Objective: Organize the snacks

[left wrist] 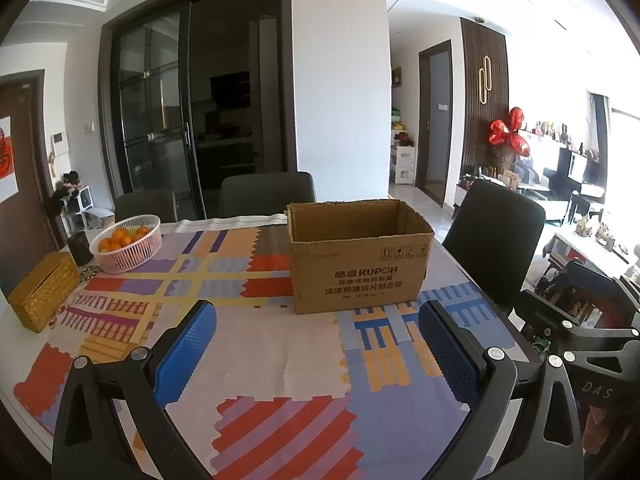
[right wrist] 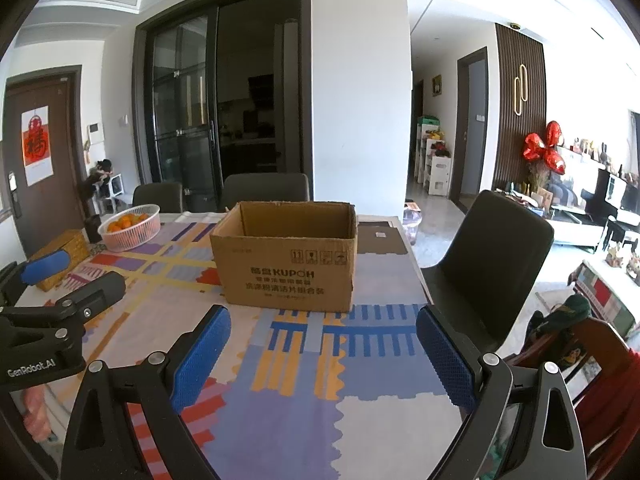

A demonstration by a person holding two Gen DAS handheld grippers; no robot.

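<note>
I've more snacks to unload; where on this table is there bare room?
Free: the tablecloth between the cardboard box and both open grippers. Crowded: the far left corner, with the fruit basket and woven box.

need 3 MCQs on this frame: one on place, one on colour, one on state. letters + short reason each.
1. Where does the basket of oranges stand relative to the cardboard box in the left wrist view?
A. inside the box
B. to its left, toward the far left corner of the table
C. in front of it, by the tongs

2. What colour are the pads on the tongs?
A. blue
B. red
C. white

3. What state is the cardboard box in?
A. taped shut
B. lying on its side
C. upright, open at the top

Answers:
1 B: the basket stands apart from the box, near the woven yellow box.
2 A: the pads of both the left tongs and the right tongs are blue.
3 C: the box's inner walls show from above, in both views.
</note>
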